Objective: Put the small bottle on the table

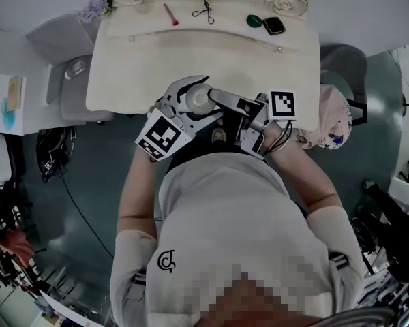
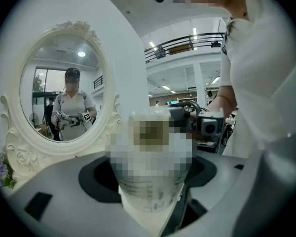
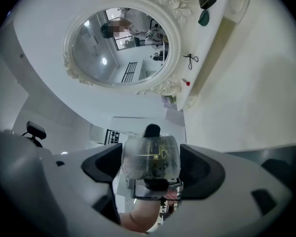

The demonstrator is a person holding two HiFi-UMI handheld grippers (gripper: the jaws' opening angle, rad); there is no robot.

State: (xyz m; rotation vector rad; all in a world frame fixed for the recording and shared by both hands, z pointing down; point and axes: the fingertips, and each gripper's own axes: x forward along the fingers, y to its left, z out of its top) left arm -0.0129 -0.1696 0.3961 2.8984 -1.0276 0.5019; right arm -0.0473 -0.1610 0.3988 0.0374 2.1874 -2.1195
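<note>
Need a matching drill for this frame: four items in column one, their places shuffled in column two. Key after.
Items
1. small clear bottle
2. white container
3. black scissor-handled tool
4. purple flowers

Places
A. at the back left corner of the vanity table
B. between the jaws of the left gripper, off the table
C. lying flat on the tabletop, close to the mirror
D. between the jaws of the right gripper, off the table

Pairs: 1-D, 2-B, 3-C, 4-A
</note>
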